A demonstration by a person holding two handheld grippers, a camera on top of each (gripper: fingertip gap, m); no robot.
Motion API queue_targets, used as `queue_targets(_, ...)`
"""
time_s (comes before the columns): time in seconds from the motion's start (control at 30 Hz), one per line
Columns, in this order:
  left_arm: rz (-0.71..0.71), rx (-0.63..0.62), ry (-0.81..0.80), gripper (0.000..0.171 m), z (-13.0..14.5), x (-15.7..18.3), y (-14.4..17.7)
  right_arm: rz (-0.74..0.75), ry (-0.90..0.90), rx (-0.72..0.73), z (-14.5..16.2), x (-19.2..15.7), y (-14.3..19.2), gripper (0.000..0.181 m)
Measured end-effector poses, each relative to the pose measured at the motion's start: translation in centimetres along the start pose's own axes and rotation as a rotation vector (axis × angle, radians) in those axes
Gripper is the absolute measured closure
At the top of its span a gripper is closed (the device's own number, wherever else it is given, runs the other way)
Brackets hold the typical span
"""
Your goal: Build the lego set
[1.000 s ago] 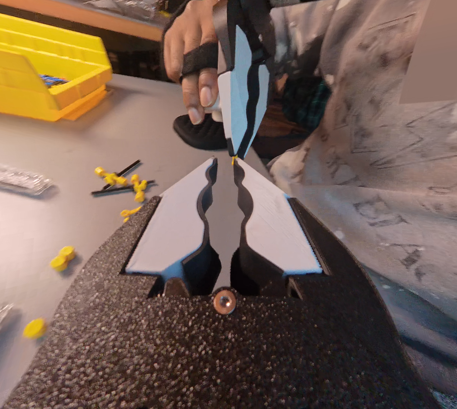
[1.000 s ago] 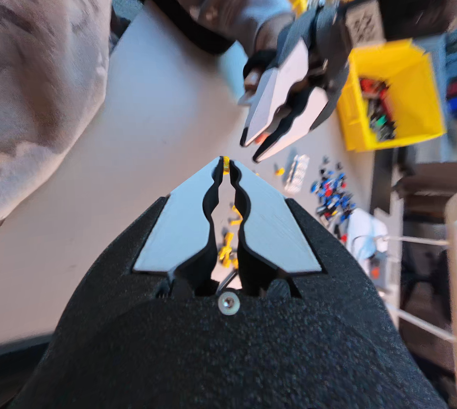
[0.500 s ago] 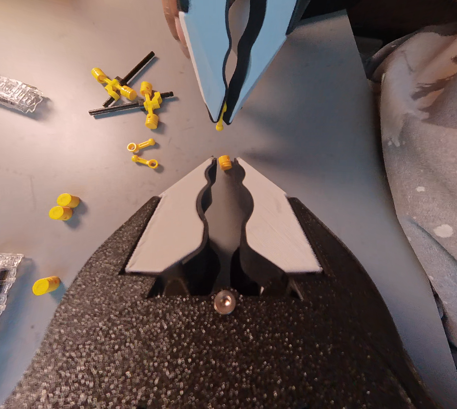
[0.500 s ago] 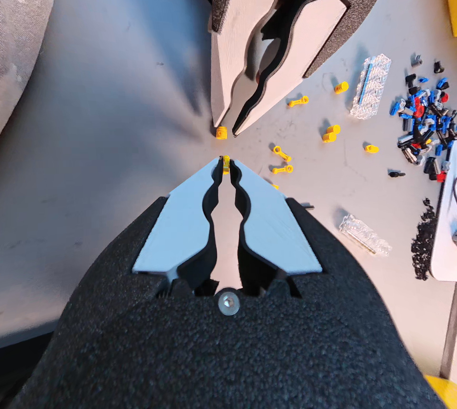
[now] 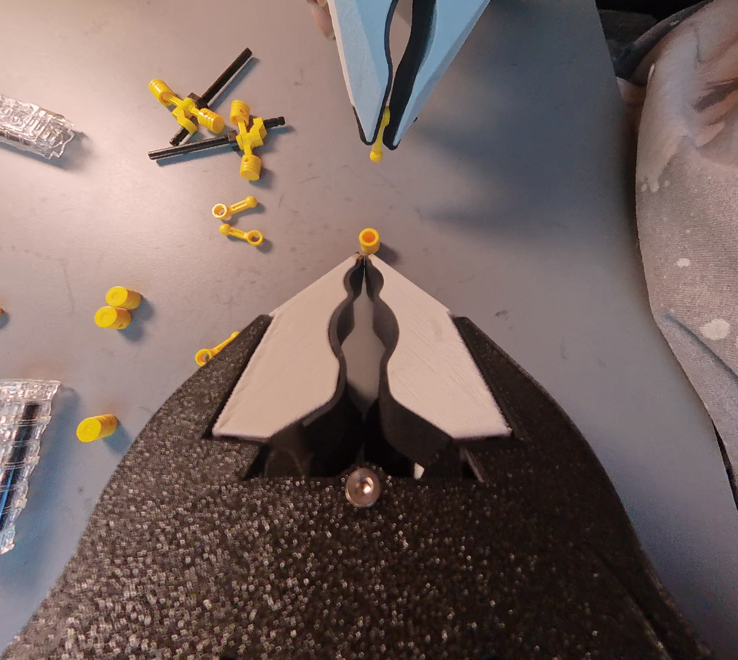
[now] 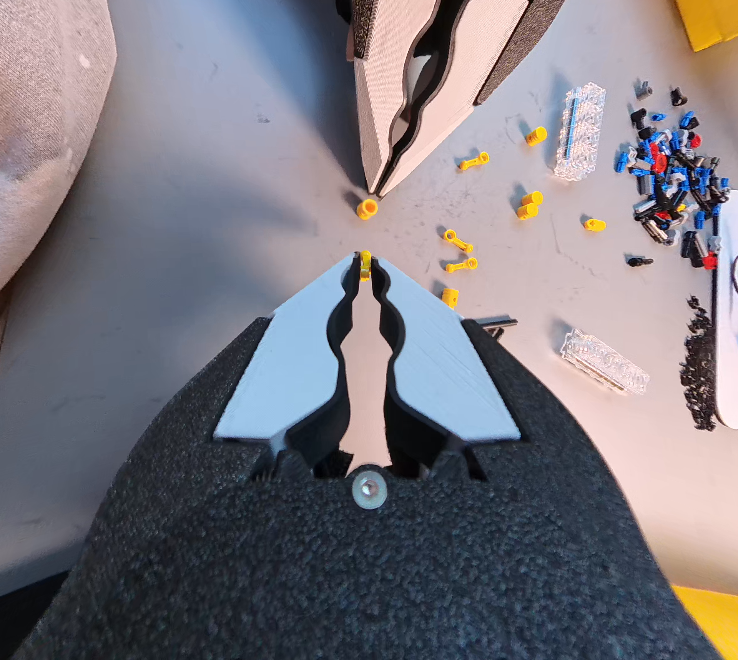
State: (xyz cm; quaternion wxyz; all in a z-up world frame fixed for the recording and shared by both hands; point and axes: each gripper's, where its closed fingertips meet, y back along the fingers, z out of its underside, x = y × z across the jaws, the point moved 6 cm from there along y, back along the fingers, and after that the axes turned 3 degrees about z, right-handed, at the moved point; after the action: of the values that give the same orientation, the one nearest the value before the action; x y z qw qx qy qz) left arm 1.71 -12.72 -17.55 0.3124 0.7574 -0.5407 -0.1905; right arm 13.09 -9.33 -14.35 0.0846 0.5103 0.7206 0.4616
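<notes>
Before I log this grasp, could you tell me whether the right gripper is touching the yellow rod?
Touching: the right wrist view shows the right gripper pinching the yellow rod.

No writing (labels, numbers, signs) is legible.

The right gripper (image 6: 365, 259) pinches a small yellow rod (image 6: 365, 265) at its tips; opposite, the left gripper (image 6: 375, 190) (tips together) hangs just beside a yellow cylinder (image 6: 367, 208) on the grey table (image 6: 199, 201).

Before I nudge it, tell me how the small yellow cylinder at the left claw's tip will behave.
The yellow cylinder looks like tiny hollow plastic, so probably very light. It seems to stand on end, so it may tip, then roll. The smooth grey table would likely let it skid from the left claw.
</notes>
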Motion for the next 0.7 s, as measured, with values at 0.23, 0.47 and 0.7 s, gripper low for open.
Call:
queue_targets(0.23, 0.023, 0.021, -0.011, 0.159, -0.2, 0.3, -0.2, -0.026, 0.002, -0.011, -1.2, 0.4, -0.8, 0.177)
queue_targets(0.47, 0.010, 0.015, -0.035, 0.163, -0.6, 0.0, -1.1, -0.099, 0.097, -0.099, -2.1, 0.8, -2.4, 0.178)
queue_targets(0.7, 0.022, 0.023, -0.073, 0.164, -1.2, -0.1, -1.8, -0.161, 0.160, -0.192, -1.9, 1.0, -2.7, 0.178)
